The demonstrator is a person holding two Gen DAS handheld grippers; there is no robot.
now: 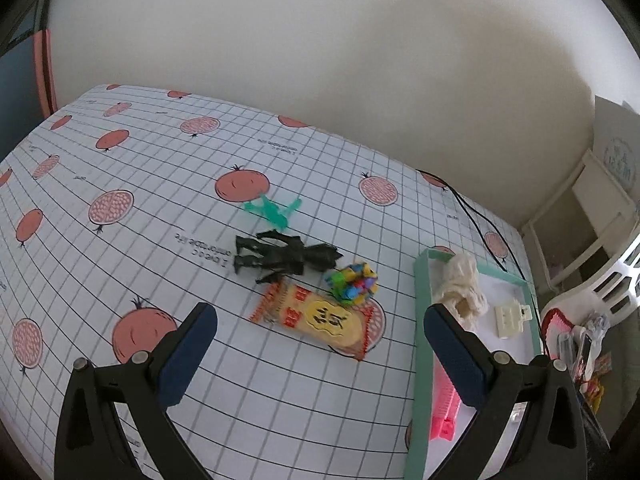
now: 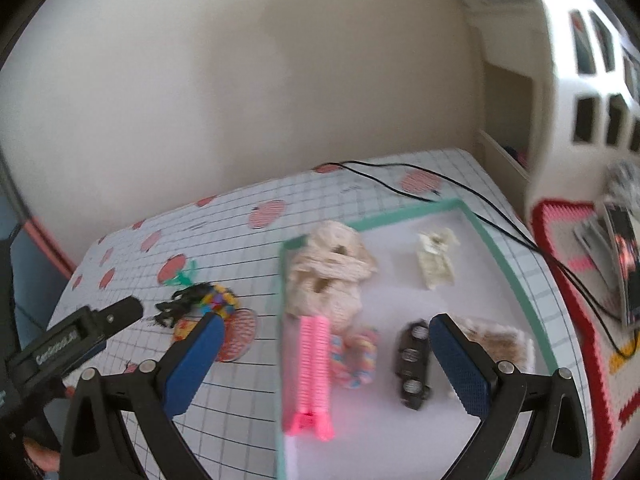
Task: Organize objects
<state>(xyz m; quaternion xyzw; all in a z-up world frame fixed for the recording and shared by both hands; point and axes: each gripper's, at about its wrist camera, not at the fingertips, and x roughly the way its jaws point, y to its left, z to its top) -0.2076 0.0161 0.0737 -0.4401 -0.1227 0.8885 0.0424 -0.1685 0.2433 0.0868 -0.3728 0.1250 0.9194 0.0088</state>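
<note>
Hovering: left gripper (image 1: pixel 320 326) held apart, empty, above snack packet (image 1: pixel 320 320) at frame centre | right gripper (image 2: pixel 326 338) held apart over tray (image 2: pixel 516 280), lower right.

Left claw (image 1: pixel 320 354) spread wide and empty at the bottom of the frame, snack packet (image 1: pixel 320 320) centre on the gridded counter (image 1: pixel 120 260), black figure (image 1: pixel 280 256) and green figure (image 1: pixel 272 210) above it, colourful toy (image 1: pixel 354 283) beside, teal-rimmed tray (image 1: pixel 420 320) at right holding cream cloth (image 1: pixel 464 288), pink comb (image 1: pixel 444 404).

Black cable (image 2: pixel 404 184) across grid tablecloth (image 1: pixel 120 264), cream wall (image 1: pixel 320 60) behind
</note>
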